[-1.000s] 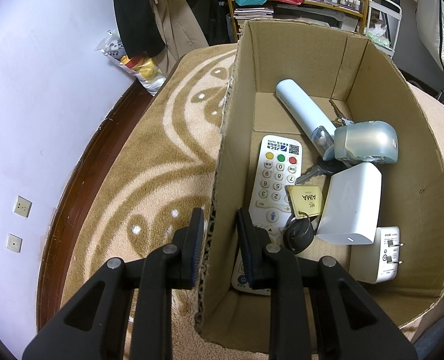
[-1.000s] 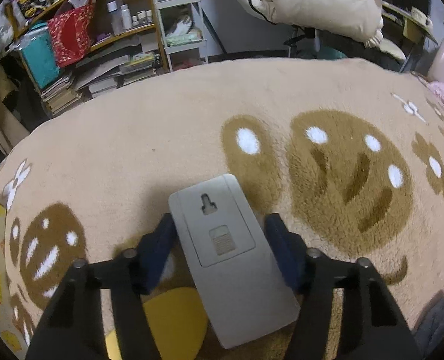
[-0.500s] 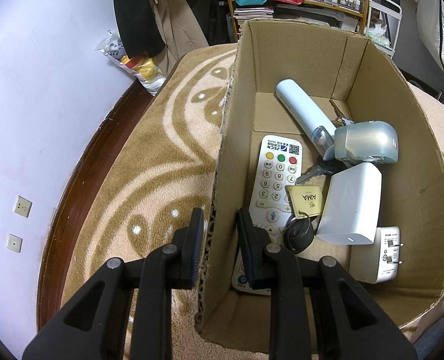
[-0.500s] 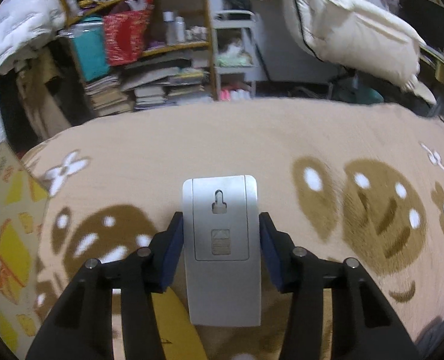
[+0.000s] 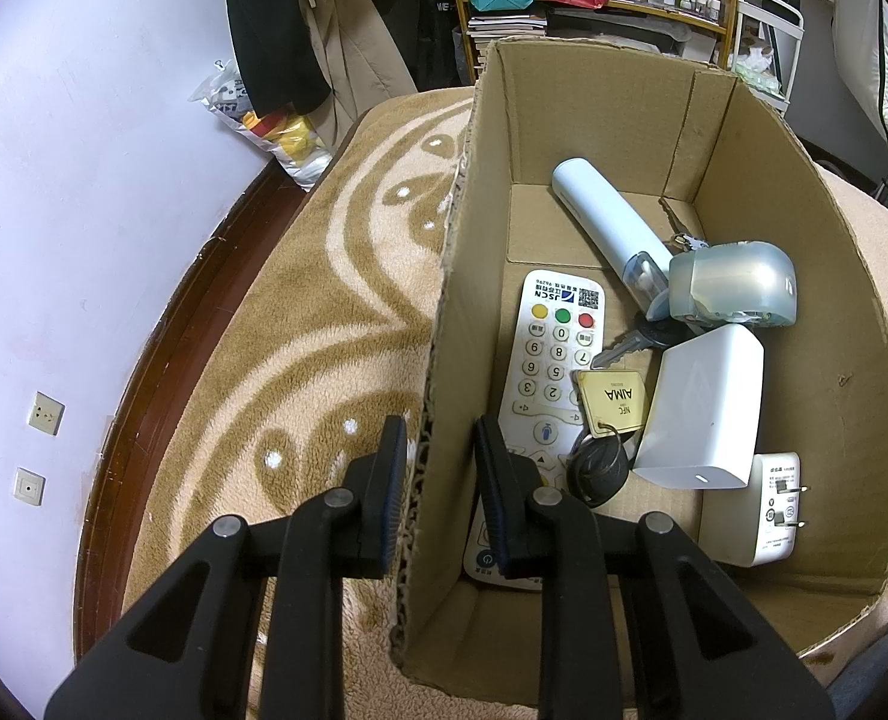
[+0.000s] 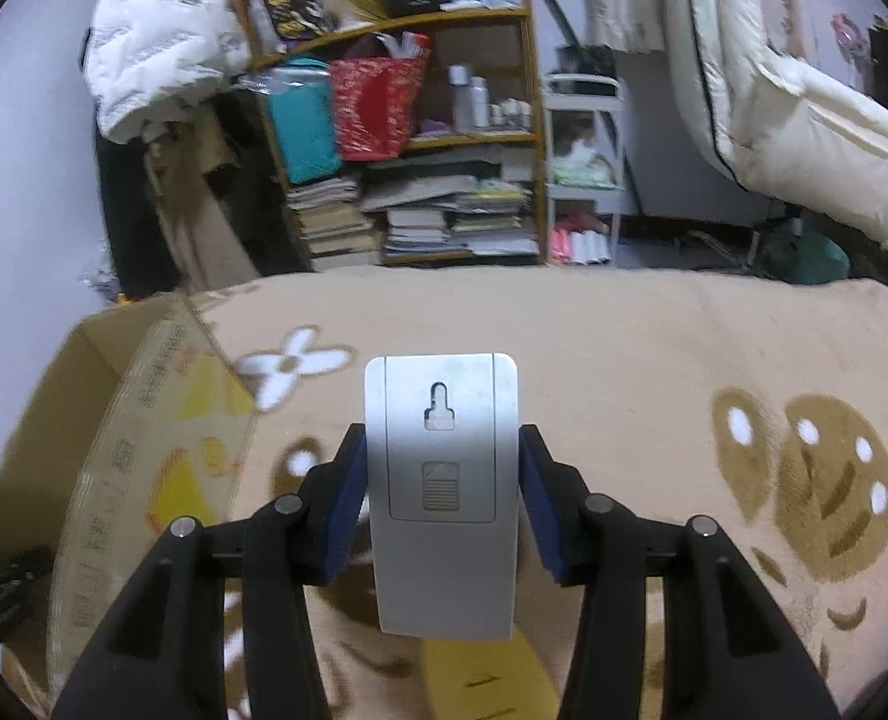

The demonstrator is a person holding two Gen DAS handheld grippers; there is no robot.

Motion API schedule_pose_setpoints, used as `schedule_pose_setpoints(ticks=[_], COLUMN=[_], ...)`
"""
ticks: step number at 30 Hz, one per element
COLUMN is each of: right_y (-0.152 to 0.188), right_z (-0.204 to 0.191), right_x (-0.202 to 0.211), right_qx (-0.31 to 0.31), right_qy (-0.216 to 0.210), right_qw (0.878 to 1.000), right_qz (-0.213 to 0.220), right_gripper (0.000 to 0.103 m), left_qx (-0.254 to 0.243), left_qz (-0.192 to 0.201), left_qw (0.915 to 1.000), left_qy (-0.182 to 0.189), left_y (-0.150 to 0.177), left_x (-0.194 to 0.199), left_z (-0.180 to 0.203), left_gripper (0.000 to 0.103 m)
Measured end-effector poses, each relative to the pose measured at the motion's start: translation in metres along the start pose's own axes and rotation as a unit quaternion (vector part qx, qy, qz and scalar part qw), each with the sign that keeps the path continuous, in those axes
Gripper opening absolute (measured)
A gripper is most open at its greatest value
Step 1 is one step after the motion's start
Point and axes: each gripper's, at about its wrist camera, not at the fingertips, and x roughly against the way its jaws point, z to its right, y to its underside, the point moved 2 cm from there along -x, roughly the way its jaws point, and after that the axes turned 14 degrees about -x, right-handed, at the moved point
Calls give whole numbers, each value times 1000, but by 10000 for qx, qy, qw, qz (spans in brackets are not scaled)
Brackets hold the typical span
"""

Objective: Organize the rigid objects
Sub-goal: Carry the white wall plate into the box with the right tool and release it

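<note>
Left gripper (image 5: 438,468) clamped on near-left wall of cardboard box (image 5: 708,138); right gripper (image 6: 441,498) — jaws just closing — pinching grey remote (image 6: 441,492), raised above blanket (image 6: 654,336), box at left.

Left tongs (image 5: 439,468) clamp cardboard box (image 5: 594,120) wall.

Soft, even indoor light with faint shadows; both fisheye views bend strongly and darken at the corners, and the right view's edges blur slightly.
</note>
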Motion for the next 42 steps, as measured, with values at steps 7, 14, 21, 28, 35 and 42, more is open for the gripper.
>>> schedule_pose_setpoints(ticks=[7,14,21,28,35,42], right_y=[-1,-1,7,21,38,43], right_z=[-44,-82,-105,-123,-125,-124], right_x=[30,62,74,77,65,62], right_qx=[370,490,460,515,574,446], right_qy=[-559,-1274,-1838,-2142,-2120,-2262], right_qw=[9973,9893,9811,9752,9755,9727], right_qz=[300,512,402,201,-108,-268], right_gripper=[51,51,51,51,52,52], left_qx=[-2,0,-1,-2,-6,-3], left_qz=[-1,-2,-4,-3,-3,-5], left_qw=[10000,10000,10000,10000,10000,10000], left_qy=[-2,-1,-3,-4,-9,-6], left_y=[0,0,0,0,0,0], left_x=[0,0,0,0,0,0], left_z=[0,0,1,1,0,0], left_gripper=[23,23,23,23,23,23])
